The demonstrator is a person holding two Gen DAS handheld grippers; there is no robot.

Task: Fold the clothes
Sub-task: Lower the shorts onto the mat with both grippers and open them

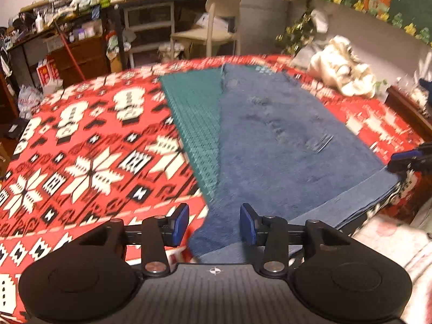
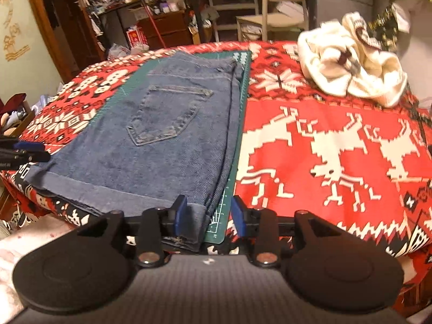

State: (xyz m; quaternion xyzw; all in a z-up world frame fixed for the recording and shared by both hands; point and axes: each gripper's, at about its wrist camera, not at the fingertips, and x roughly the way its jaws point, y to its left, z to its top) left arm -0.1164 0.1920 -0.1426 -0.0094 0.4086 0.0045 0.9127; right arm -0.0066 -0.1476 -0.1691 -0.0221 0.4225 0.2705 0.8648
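Both views blurred; left-wrist view worst, denim detail smeared. Folded jeans (image 2: 162, 135) lie on a green cutting mat (image 2: 229, 210) over the red patterned blanket (image 2: 337, 140); mat mostly hidden beneath denim. Left gripper (image 1: 214, 222) wide open, empty, its fingers over the jeans' near left corner; contact unclear. Right gripper (image 2: 208, 216) open, straddling the cuffed near right corner, not clamped. Crumpled white garment (image 2: 353, 64) far right, well apart.

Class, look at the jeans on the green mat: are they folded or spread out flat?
Folded. The jeans lie as a compact rectangle on the mat, with stacked layers showing at the near hem and one back pocket on top.
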